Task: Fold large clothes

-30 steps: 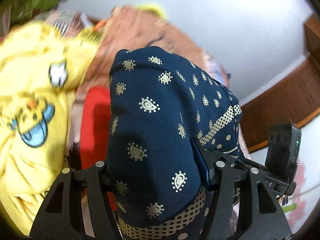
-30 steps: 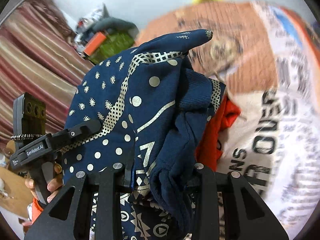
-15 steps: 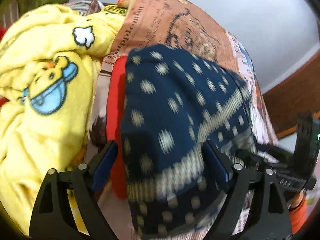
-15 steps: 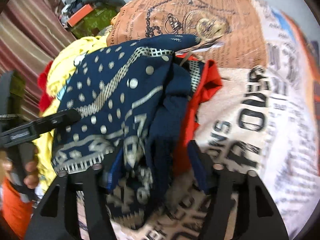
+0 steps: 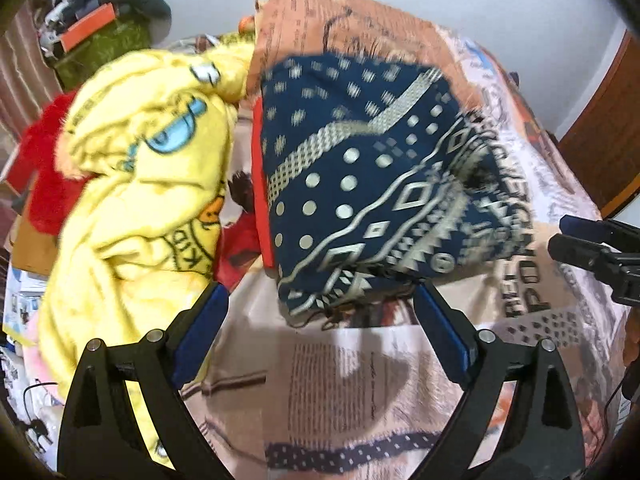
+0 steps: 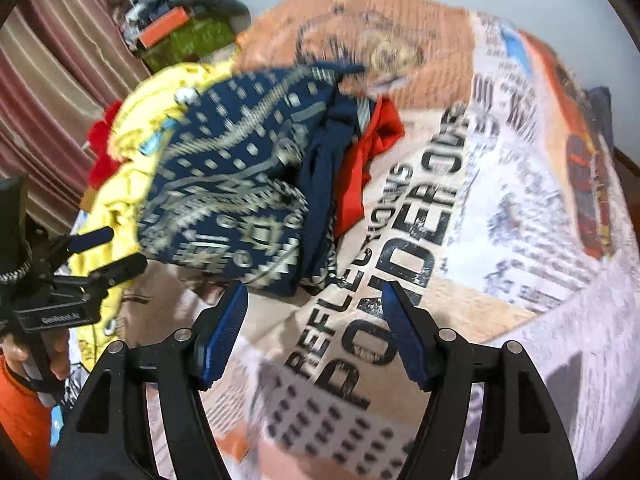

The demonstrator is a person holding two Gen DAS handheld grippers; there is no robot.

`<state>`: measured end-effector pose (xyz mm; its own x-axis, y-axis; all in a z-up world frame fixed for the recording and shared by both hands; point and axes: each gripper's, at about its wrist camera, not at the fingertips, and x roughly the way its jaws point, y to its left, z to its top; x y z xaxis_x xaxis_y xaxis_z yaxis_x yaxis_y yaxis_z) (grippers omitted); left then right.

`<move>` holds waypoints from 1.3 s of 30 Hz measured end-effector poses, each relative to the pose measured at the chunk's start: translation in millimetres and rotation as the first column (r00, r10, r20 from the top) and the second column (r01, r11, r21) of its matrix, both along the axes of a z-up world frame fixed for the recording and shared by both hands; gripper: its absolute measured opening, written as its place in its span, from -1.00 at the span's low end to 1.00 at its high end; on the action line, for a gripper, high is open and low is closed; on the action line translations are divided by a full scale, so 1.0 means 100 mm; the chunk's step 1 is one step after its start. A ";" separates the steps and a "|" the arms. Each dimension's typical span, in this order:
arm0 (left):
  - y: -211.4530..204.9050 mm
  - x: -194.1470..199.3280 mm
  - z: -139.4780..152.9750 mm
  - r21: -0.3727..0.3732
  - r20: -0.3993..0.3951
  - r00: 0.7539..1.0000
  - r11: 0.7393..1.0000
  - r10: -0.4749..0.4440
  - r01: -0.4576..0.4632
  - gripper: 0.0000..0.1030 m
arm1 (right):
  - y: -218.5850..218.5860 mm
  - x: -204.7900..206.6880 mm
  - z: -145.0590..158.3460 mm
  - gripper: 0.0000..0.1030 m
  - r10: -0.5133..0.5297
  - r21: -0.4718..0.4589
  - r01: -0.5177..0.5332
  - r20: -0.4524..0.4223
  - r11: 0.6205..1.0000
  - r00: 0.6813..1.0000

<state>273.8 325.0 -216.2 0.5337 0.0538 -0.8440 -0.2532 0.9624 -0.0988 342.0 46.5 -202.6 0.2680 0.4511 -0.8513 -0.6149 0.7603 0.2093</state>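
Note:
A folded navy garment with cream dots and zigzag bands (image 5: 372, 184) lies on the printed bedspread (image 5: 332, 384), on top of a red garment (image 5: 258, 184). It also shows in the right wrist view (image 6: 236, 196), with the red garment (image 6: 368, 156) at its right. My left gripper (image 5: 320, 312) is open and empty, just in front of the navy garment's near edge. My right gripper (image 6: 314, 312) is open and empty, a little short of the same garment. The left gripper also shows at the left of the right wrist view (image 6: 100, 252).
A crumpled yellow cartoon-print garment (image 5: 140, 184) lies left of the navy one, with a red fluffy item (image 5: 44, 176) beyond it. A green box with clutter (image 5: 100, 40) stands at the back left. Striped curtains (image 6: 48, 92) hang at the left. A wooden door frame (image 5: 600, 132) is at the right.
Both grippers have opened and let go of the navy garment, which now rests on the red one. Both grippers have drawn back from it.

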 end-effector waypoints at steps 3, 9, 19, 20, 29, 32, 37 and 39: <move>-0.09 -0.16 0.36 0.025 0.079 0.997 1.000 0.004 -0.006 0.83 | -0.04 -0.15 0.35 0.28 -0.002 0.055 -0.002 0.080 0.998 0.997; -0.36 -0.64 1.28 0.090 0.306 0.952 0.996 -0.021 -0.007 0.83 | -0.27 -0.62 1.13 0.28 -0.035 0.203 -0.020 0.266 0.979 0.963; -0.97 -1.72 2.33 0.200 0.649 0.757 0.977 -0.074 -0.077 0.83 | -0.59 -1.66 2.05 0.28 -0.155 0.421 -0.109 0.545 0.900 0.824; -1.01 -1.80 2.35 0.204 0.666 0.742 0.975 -0.075 -0.084 0.83 | -0.62 -1.76 2.09 0.28 -0.170 0.435 -0.116 0.564 0.893 0.808; -1.38 -2.38 2.38 0.255 0.762 0.641 0.952 -0.091 -0.169 0.99 | -0.71 -2.15 2.04 0.47 -0.237 0.482 -0.117 0.610 0.868 0.756; -1.44 -2.44 2.35 0.269 0.756 0.648 0.946 -0.090 -0.182 0.99 | -0.71 -2.19 2.02 0.70 -0.264 0.476 -0.093 0.627 0.875 0.733; -1.48 -2.46 2.27 0.259 0.747 0.660 0.948 -0.077 -0.183 0.99 | -0.70 -2.20 2.01 0.96 -0.279 0.454 -0.057 0.637 0.889 0.719; -1.48 -2.45 2.25 0.261 0.743 0.665 0.947 -0.073 -0.188 0.99 | -0.69 -2.19 2.01 0.96 -0.281 0.442 -0.047 0.644 0.896 0.712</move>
